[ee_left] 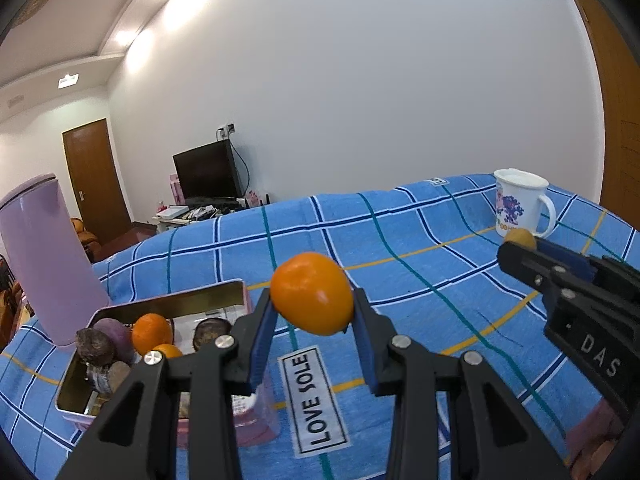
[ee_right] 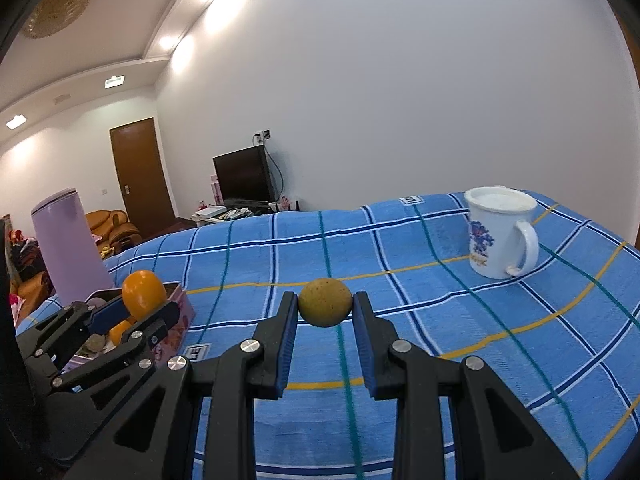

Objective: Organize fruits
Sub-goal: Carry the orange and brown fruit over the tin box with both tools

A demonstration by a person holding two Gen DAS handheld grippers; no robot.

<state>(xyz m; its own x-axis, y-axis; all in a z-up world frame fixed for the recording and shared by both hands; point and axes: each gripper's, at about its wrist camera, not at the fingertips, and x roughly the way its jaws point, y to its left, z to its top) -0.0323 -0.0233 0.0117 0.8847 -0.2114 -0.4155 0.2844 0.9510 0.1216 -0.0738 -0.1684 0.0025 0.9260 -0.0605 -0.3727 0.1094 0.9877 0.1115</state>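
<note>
Both fruits aloft over the blue plaid bed: left gripper pinching an orange beside the tin, right gripper clamping a small yellow fruit. Thin tip grips on round skins, likely to slip, roll off the bed; possibly a bump against the mug.

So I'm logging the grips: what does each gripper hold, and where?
The left gripper clamps an orange by its two sides. The right gripper clamps a small yellow fruit the same way.
</note>
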